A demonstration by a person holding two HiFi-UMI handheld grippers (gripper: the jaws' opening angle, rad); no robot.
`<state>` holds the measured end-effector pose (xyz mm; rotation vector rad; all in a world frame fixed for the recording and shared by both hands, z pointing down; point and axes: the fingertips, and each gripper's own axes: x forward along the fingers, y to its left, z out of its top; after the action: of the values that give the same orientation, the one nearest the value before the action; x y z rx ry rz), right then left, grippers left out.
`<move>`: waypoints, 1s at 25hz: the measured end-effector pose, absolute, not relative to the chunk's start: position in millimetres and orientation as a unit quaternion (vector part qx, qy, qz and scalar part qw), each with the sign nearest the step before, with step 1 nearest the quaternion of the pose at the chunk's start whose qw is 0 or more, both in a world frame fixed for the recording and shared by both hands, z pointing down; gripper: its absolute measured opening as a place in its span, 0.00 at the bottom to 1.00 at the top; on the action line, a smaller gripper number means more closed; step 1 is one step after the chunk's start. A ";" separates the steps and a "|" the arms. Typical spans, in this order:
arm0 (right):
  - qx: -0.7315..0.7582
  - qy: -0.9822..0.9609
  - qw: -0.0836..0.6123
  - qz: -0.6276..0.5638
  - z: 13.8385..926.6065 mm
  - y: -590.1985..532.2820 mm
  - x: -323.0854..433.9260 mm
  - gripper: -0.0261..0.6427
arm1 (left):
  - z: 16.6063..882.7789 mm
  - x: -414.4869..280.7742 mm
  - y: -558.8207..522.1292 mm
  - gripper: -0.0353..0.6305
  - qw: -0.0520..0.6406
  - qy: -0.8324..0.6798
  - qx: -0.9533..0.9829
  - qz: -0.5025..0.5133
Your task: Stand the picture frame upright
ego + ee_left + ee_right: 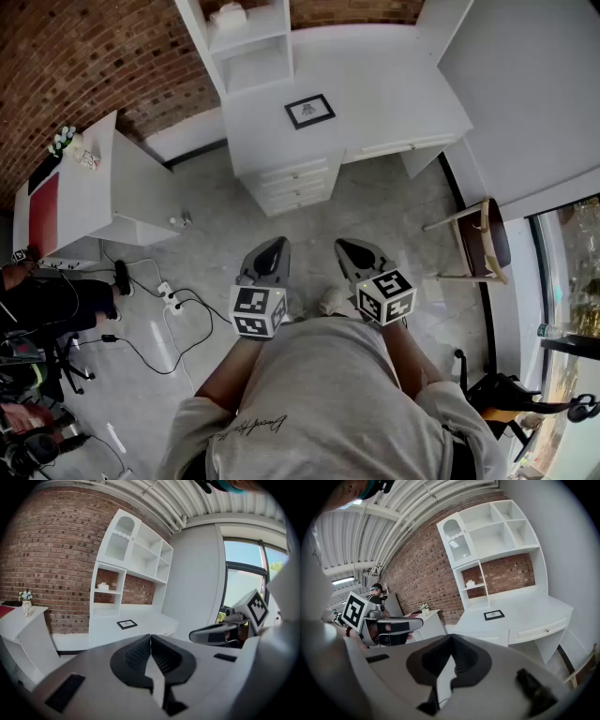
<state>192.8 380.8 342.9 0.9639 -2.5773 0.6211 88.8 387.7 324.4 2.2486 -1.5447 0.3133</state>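
Picture frame (309,111) flat; shirt script (255,429) illegible

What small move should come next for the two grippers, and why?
Probably step toward the white desk: the small black picture frame lies flat there, well beyond the left gripper and right gripper, both shut and empty.
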 end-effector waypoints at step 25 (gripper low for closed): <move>0.378 -0.888 0.140 0.220 333.8 379.5 153.0 0.08 | 311.9 24.8 377.9 0.08 0.178 -0.539 0.817 0.103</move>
<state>153.0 379.5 333.8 1.0927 -2.5666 0.6355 24.8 377.9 311.9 2.3094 -1.5254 0.2915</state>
